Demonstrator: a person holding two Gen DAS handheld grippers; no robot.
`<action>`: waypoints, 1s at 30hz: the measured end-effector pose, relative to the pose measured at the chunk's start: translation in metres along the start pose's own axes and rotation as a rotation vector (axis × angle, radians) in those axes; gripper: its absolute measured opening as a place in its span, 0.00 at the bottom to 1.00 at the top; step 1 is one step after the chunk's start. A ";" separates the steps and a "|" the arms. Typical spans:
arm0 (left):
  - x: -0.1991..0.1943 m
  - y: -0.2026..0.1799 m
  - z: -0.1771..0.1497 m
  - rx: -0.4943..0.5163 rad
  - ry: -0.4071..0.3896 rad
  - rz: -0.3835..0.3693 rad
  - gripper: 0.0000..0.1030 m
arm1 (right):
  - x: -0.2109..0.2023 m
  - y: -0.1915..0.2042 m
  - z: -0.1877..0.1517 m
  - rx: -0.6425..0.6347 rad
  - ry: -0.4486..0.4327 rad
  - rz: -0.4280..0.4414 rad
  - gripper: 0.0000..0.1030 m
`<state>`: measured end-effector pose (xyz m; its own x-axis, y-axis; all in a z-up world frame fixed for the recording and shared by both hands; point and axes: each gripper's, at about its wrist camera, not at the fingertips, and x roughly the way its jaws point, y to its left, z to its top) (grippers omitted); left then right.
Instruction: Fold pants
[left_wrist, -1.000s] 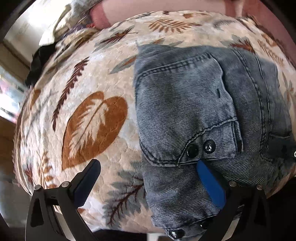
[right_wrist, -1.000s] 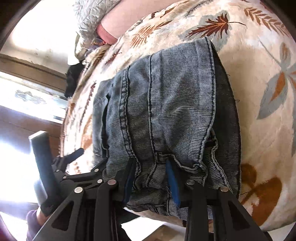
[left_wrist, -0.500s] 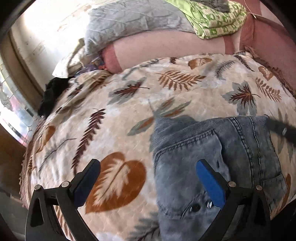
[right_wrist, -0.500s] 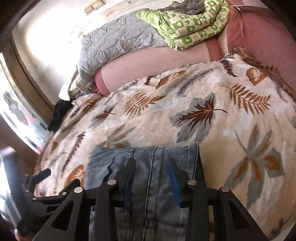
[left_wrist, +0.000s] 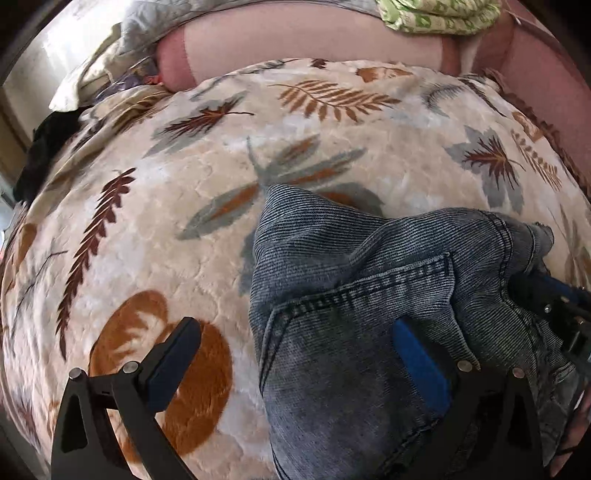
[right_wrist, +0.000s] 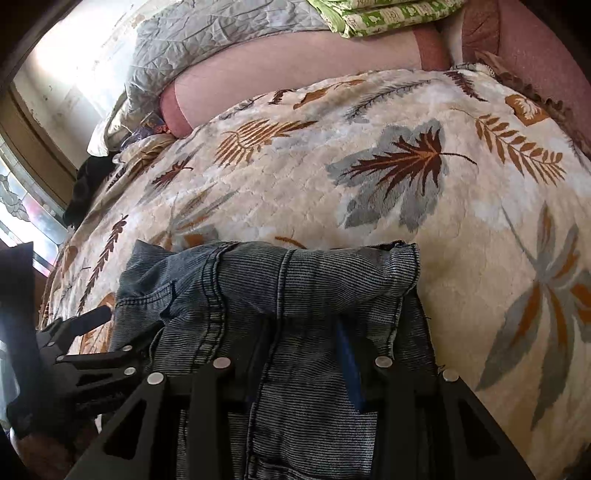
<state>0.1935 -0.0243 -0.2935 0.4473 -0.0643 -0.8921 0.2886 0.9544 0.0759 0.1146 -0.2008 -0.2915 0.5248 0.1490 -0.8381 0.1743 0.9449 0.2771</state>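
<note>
Right wrist view: the right gripper (right_wrist: 306, 354) has its two fingers closed on a bunched thickness of the denim pants (right_wrist: 295, 280), the blue pad of the right-hand finger (right_wrist: 351, 369) pressed against the cloth and the other finger half buried in it, so the fabric fills the gap between them. From that grip the pants hump up in a thick roll just ahead of the fingertips, seams running along it, and spill down toward the camera. Left of the roll the left gripper (right_wrist: 79, 323) shows as a black linkage, one fingertip poking out beside the denim's edge. In the left wrist view its jaws stand wide apart and hold nothing: the left finger (left_wrist: 177, 354) hovers over the leaf-patterned blanket (left_wrist: 184, 221), above a large orange leaf print, while the blue-padded finger sits over the pants, whether touching I cannot tell. The crumpled denim lies on the near right part of the blanket, a stitched pocket edge across its middle. Beyond the blanket runs a pink bolster (right_wrist: 295, 59), with a grey quilt (right_wrist: 221, 26) and a folded green patterned cloth (right_wrist: 384, 14) piled on it, and a window (right_wrist: 22, 206) stands at the left.
</note>
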 end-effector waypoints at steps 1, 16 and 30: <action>0.001 -0.002 -0.001 0.007 -0.006 0.008 1.00 | 0.000 0.000 0.000 0.004 0.002 -0.001 0.39; -0.080 -0.004 -0.037 -0.077 -0.224 0.127 1.00 | -0.023 -0.005 -0.016 0.031 -0.134 0.056 0.40; -0.232 -0.004 -0.061 -0.095 -0.532 0.224 1.00 | -0.143 0.027 -0.057 -0.125 -0.473 0.153 0.60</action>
<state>0.0374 0.0048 -0.1143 0.8592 0.0276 -0.5109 0.0723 0.9820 0.1747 -0.0035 -0.1795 -0.1908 0.8613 0.1677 -0.4797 -0.0199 0.9544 0.2978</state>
